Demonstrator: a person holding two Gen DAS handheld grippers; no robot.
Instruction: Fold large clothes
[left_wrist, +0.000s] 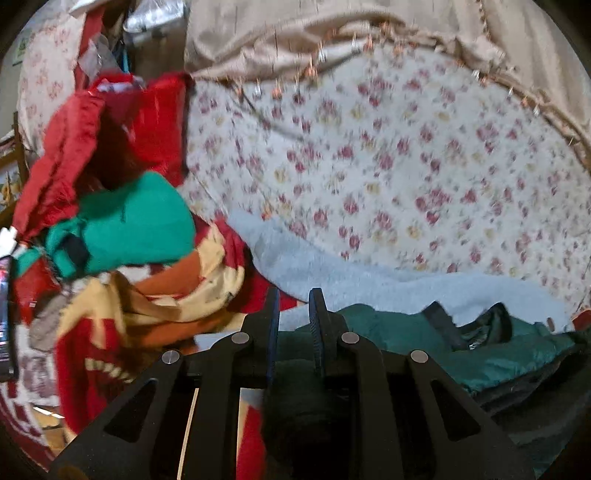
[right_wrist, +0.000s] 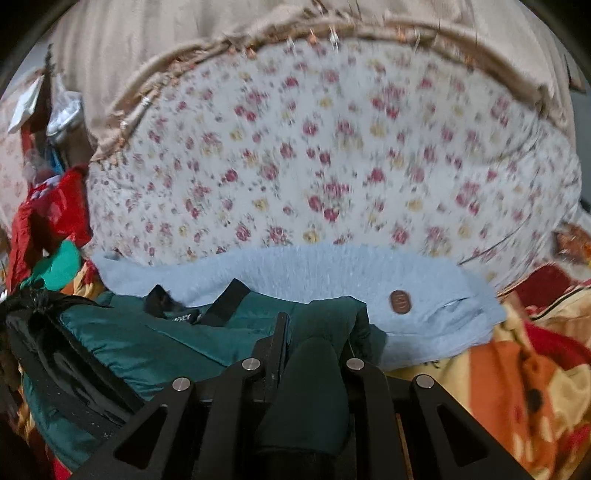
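bed cover: a white quilt (left_wrist: 388, 166) with small red and yellow flowers fills the far part of both views; it is blurred.
curtain: a beige cloth (right_wrist: 221, 37) with a trimmed edge hangs behind the quilt, along its top border.
blanket: a red, orange and cream blanket (left_wrist: 155, 306) lies crumpled at the left in the left wrist view, and at the right in the right wrist view.
blue garment: a pale blue fleece piece (right_wrist: 314, 273) lies flat on the quilt, just behind the green jacket; it has a small brown patch (right_wrist: 400, 302) near its right end.
green jacket: a dark green padded jacket (right_wrist: 147, 339) with black lining lies in front of the blue piece and partly on it. it is close under both grippers.
clothes pile: a red garment (left_wrist: 74, 147) and a bright green one (left_wrist: 140, 221) are heaped at the left side, on top of the blanket.
left gripper: the left gripper (left_wrist: 293, 306) has its jaws narrow, with a small gap; dark green cloth of the jacket sits between them lower down.
right gripper: the right gripper (right_wrist: 317, 332) is closed on a bunched fold of the green jacket, which fills the space between its fingers and hides the right tip.
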